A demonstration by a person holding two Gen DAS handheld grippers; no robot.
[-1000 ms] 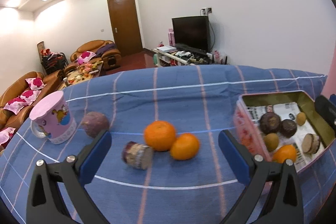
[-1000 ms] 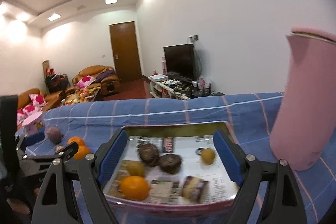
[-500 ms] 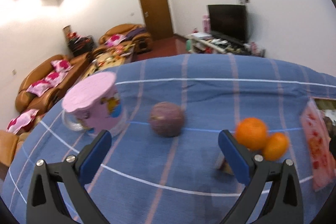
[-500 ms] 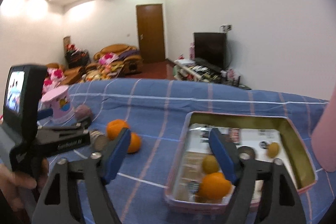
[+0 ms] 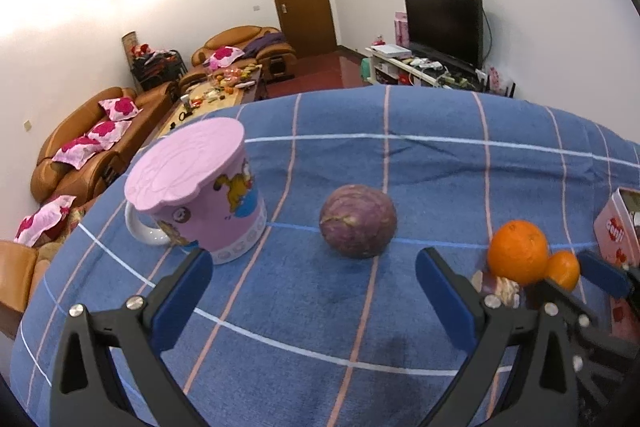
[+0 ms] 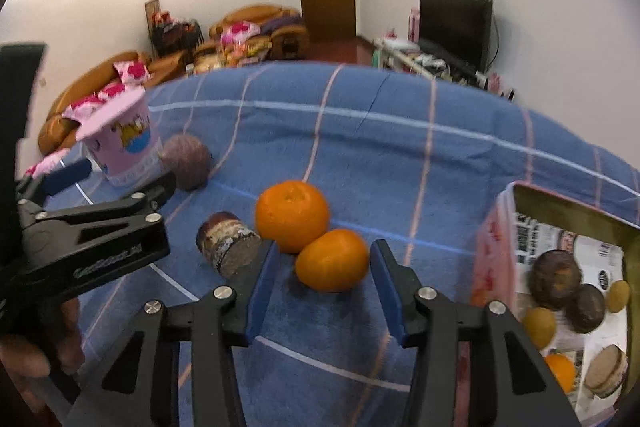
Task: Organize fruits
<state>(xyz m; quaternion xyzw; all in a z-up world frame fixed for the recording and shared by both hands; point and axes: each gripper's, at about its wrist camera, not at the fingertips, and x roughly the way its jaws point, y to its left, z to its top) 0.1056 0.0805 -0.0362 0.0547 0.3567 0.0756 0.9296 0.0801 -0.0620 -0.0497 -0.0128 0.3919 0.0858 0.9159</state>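
Observation:
A purple round fruit [image 5: 358, 221] lies on the blue striped cloth, just beyond my open, empty left gripper [image 5: 312, 291]; it also shows in the right wrist view [image 6: 186, 167]. Two oranges lie together: a larger one [image 6: 292, 214] and a smaller one [image 6: 333, 259]. My right gripper [image 6: 325, 287] is open, its blue pads either side of the smaller orange without touching it. A cut brown fruit piece [image 6: 227, 245] lies left of the oranges. A tin tray [image 6: 576, 215] at the right holds several dark, green and orange fruits.
A pink lidded cartoon mug [image 5: 200, 197] stands left of the purple fruit. The left gripper's body [image 6: 92, 247] and the hand holding it sit left of the cut fruit. The table edge curves away behind; sofas, a door and a television stand beyond.
My left gripper has swung left from the oranges to face the purple fruit and mug. My right gripper has moved left from over the tray to the smaller orange.

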